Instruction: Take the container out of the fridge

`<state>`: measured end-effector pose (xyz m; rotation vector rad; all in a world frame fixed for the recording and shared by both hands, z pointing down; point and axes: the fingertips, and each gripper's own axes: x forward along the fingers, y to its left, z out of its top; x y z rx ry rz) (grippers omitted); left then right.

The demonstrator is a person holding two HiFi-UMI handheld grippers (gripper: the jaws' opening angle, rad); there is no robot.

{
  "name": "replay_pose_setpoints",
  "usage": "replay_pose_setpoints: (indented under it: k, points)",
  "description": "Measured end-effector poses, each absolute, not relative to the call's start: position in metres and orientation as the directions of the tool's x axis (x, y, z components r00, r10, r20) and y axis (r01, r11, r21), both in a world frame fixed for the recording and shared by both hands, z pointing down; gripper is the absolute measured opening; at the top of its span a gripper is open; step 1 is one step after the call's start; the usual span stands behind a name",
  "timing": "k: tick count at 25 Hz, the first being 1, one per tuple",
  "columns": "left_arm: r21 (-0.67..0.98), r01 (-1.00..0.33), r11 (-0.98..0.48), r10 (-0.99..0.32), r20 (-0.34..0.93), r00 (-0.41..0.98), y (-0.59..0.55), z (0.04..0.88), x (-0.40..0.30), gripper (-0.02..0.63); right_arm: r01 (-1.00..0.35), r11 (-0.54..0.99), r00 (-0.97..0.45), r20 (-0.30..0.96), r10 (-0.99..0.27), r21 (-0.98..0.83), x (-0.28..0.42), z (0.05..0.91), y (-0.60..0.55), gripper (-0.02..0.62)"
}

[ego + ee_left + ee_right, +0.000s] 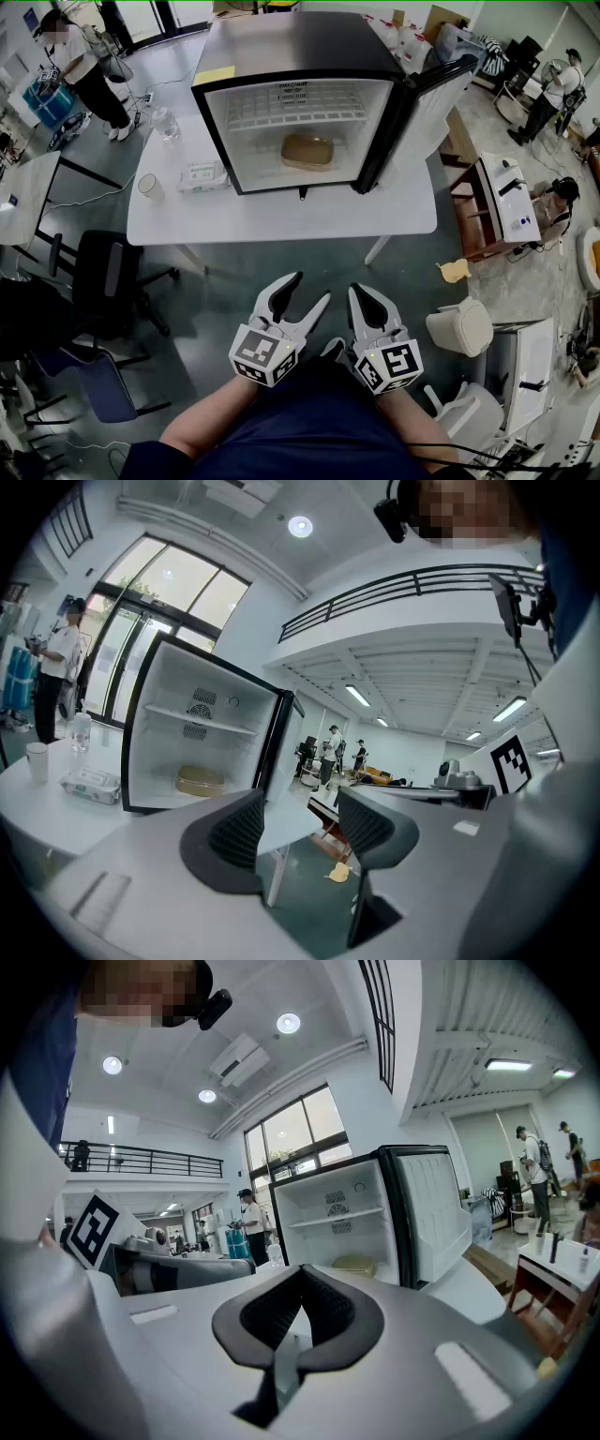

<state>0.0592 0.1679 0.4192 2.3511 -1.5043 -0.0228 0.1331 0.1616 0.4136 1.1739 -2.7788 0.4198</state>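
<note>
Head view showing container sitting inside open fridge on tabletop, well apart from left gripper hovering with jaws spread and empty and right gripper hovering with jaws clenched together.

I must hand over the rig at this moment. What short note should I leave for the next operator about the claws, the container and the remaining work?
Left claw: open, empty, far short of the table.
Right claw: shut, empty, beside it.
Tan oval container: on the floor of the small black fridge, which stands on the white table.
Done: the fridge door is open.
Left: reach in, grip the container, take it out.
</note>
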Motion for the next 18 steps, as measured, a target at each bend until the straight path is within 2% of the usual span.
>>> replay_pose_setpoints:
  k: [8,16,17,18]
  points:
    - [0.303,-0.876,-0.376,-0.882,0.173,0.439,0.164,0.422,0.046,0.253,-0.723,0.656,-0.690,0.196,-0.696,-0.215,0.122,0.417,0.157,0.006]
    - [0.300,-0.880,-0.369,-0.890,0.161,0.427,0.162,0.422,0.011,0.251,-0.761,0.586,-0.644,0.219,-0.733,-0.278,0.113,0.432,0.145,0.006]
    - [0.296,-0.882,-0.367,-0.893,0.152,0.423,0.162,0.420,0.003,0.232,-0.767,0.580,-0.637,0.218,-0.739,-0.273,0.112,0.431,0.143,0.006]
    - [0.291,-0.885,-0.363,-0.898,0.142,0.416,0.163,0.418,-0.006,0.144,-0.773,0.575,-0.630,0.216,-0.746,-0.269,0.110,0.430,0.140,0.006]
